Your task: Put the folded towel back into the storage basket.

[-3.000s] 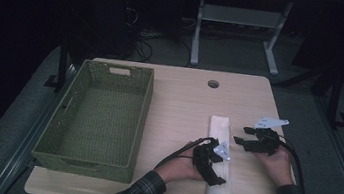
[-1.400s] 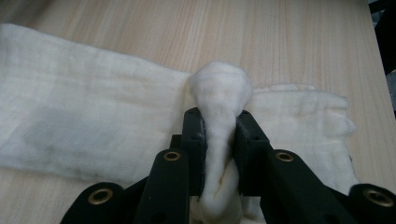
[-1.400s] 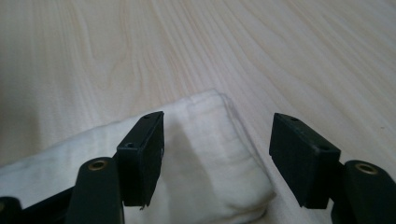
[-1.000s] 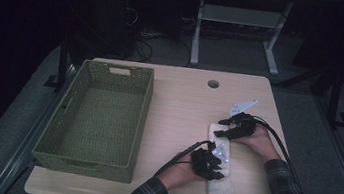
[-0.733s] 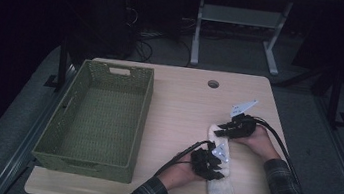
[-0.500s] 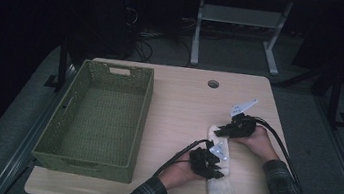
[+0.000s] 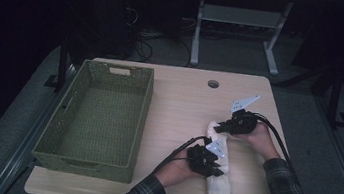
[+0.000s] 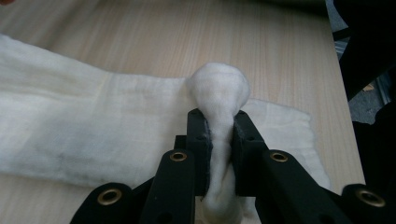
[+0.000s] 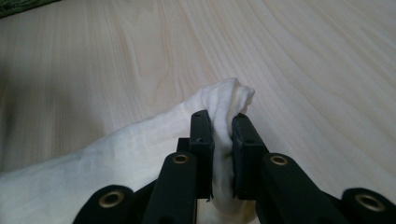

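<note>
A folded white towel (image 7: 217, 181) lies lengthwise on the right half of the wooden table (image 7: 180, 98). My left gripper (image 7: 213, 159) is shut on a bunched fold of the towel (image 8: 84, 126) near its near end; a tuft bulges out past the pads. At the far end my right gripper (image 7: 221, 128) is shut on a corner of the towel (image 9: 140, 144), and its jaws have just closed on it. Cloth fills the gap between each pair of black jaws in both gripper views.
An empty green woven basket (image 7: 99, 117) stands on the left half of the table. A round cable hole (image 7: 213, 84) sits near the far edge. Beyond the table are a metal stand (image 7: 239, 30) and dark floor.
Three seconds ago the right gripper stood beside the towel; it has since moved onto the far end and pinched it. In the last second both hands have kept nearly still.
</note>
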